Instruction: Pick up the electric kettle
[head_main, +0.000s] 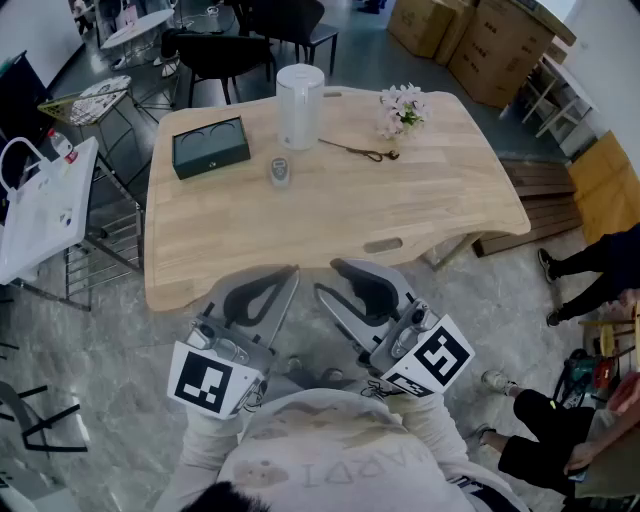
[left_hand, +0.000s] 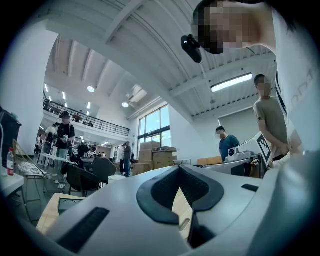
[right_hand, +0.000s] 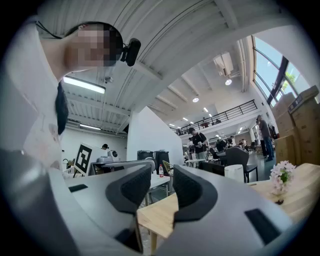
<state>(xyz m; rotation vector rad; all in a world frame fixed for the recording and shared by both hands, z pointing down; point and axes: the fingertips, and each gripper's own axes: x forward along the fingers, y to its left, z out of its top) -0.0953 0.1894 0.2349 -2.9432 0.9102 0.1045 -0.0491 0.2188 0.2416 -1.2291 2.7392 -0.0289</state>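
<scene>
The white electric kettle stands upright at the far side of the wooden table. It also shows as a small white cylinder in the right gripper view. Both grippers hover side by side below the table's near edge, well short of the kettle, and point toward it. My left gripper has its tips together with nothing in them. My right gripper shows a gap between its dark pads, and that gap holds nothing.
On the table are a dark green box left of the kettle, a small grey object in front of it, scissors and a bunch of pale flowers. Chairs stand behind the table, and a white rack stands to the left.
</scene>
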